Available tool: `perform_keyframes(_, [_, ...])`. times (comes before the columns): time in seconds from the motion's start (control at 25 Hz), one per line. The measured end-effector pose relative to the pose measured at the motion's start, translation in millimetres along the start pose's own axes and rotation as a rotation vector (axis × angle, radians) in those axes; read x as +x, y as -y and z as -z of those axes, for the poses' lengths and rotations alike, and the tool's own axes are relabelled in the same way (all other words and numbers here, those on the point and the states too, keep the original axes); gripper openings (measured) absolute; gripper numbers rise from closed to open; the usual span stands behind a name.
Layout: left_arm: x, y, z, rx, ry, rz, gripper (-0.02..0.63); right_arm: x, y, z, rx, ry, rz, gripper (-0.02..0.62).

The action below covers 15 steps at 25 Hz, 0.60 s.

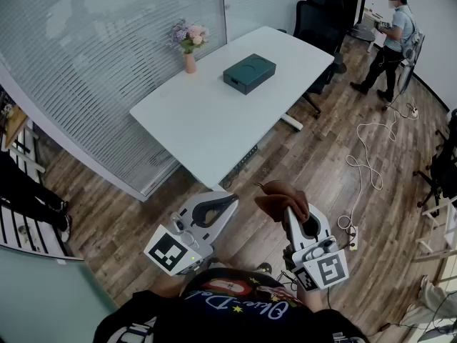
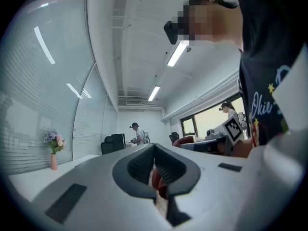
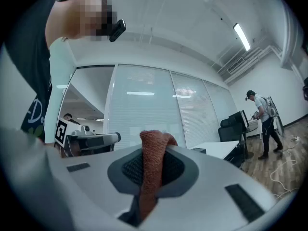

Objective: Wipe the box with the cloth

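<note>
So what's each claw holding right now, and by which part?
The right claw pinches the cloth by a bunched fold; the left claw is shut on nothing.

The cloth point(image 1: 283, 199) is bunching over the tips of the right gripper point(image 1: 289, 214) in the head view, covering where its jaws meet. In the right gripper view, the cloth's lower end is running out of sight down the slot between them. The box point(image 1: 249, 73) is sitting too far off for the mark on its lid to be made out (a faint curve, no more). The left edge is cutting a person point(image 1: 25, 191) down to dark legs and a shoe. The right edge is clipping a dark chair point(image 1: 443, 170).
</note>
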<state>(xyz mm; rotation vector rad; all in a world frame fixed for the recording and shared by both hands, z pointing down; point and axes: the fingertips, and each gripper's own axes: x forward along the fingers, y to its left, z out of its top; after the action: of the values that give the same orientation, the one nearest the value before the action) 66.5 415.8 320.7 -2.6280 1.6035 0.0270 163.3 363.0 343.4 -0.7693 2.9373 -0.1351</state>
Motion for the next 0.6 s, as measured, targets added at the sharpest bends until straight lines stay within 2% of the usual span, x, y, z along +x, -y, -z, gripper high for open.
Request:
perform_keyframes(0.36, [14.3, 13.9, -0.9, -0.009, 0.009, -0.006, 0.003, -15.6, 15.7, -3.8, 0.039, 0.038, 0.000, 0.025])
perform_keyframes(0.6, [44.3, 53.4, 3.4, -0.004, -0.002, 0.067, 0.003, -55.6, 41.0, -7.4, 0.042, 0.059, 0.035, 0.026])
